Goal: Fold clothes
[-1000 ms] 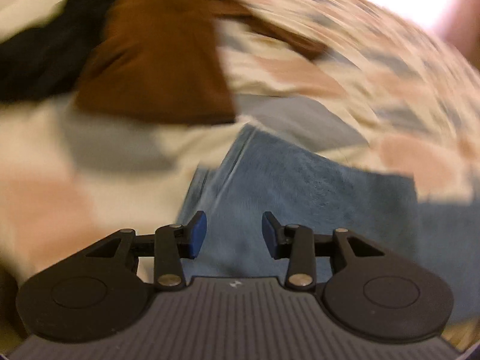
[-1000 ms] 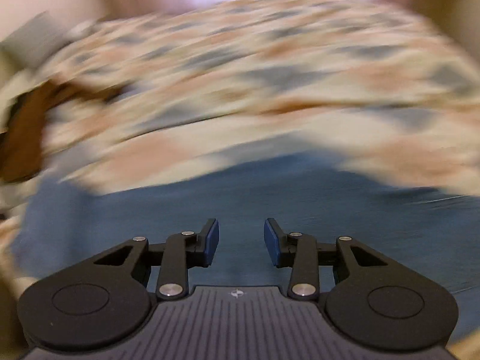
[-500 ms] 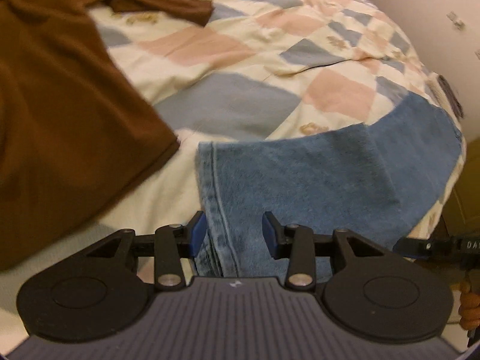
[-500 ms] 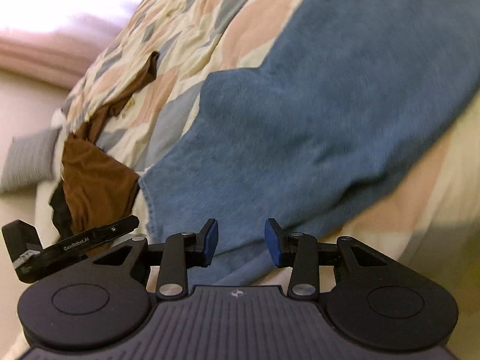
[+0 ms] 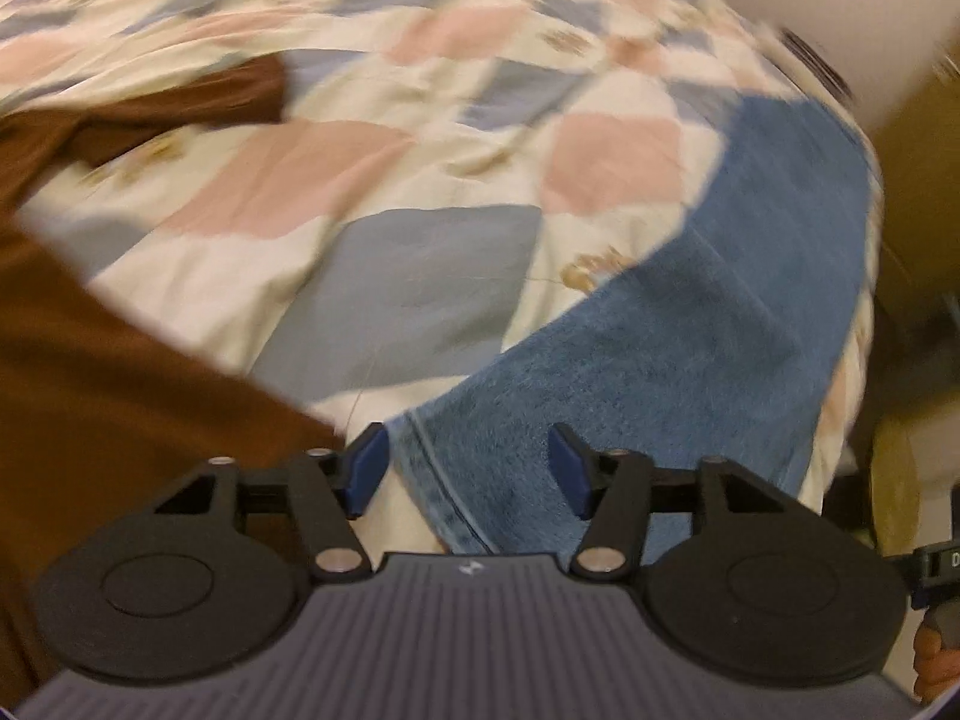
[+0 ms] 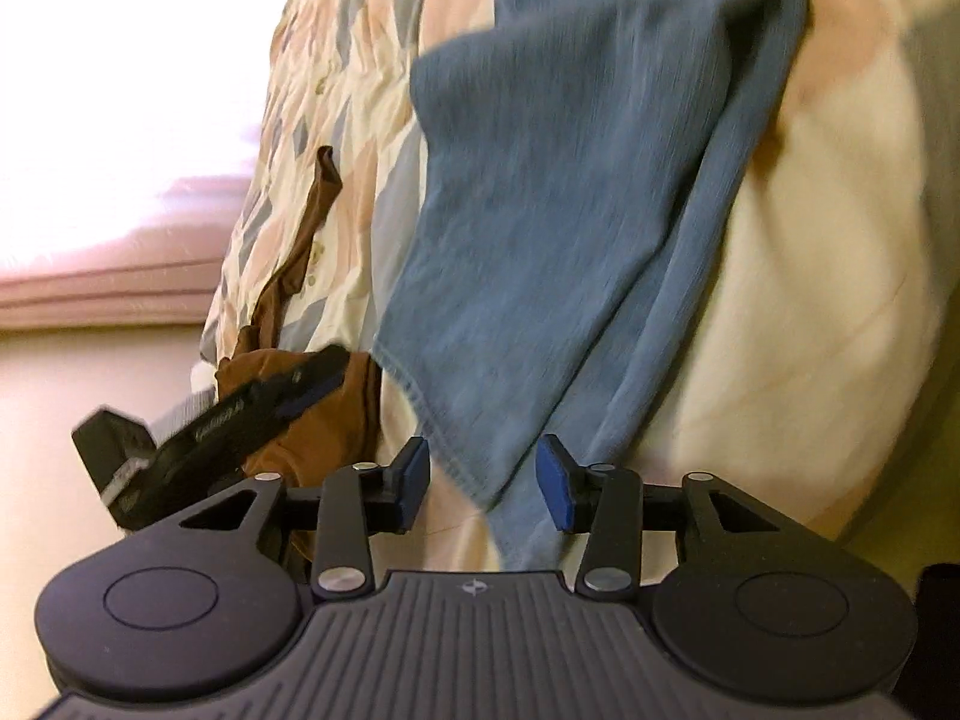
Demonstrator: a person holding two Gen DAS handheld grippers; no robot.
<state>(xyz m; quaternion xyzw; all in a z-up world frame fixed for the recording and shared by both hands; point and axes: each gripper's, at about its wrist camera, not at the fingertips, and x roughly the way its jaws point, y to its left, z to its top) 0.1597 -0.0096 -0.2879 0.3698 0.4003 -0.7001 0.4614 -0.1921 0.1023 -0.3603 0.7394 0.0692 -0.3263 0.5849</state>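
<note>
The jeans (image 5: pixel 690 348) lie flat along the near edge of the bed (image 5: pixel 420 276), one hemmed end toward the brown shirt (image 5: pixel 90 408) and the rest running toward the bed's far corner, where the denim (image 6: pixel 540 210) drapes close to the side edge.

Half a second ago both sets of jaws stood narrower over that denim. Now the left hand-held gripper (image 5: pixel 467 471) is opening, its blue pads wide apart with the hemmed corner showing between them but not pinched. The right hand-held gripper (image 6: pixel 483 483) is opening too, more slightly, with a lower edge of the jeans between its pads and nothing clamped. Both views have also swung round since a second ago, so each tool now looks at its own end of the garment. That reads to me as lining up for a two-ended grasp, a fold not yet begun.

For room: the quilt beyond the jeans is bare toward the middle of the bed, a good landing area. The shirt lies just beside the left hem, easy to snag. On the right side the bed edge is close, so denim could slide off.
</note>
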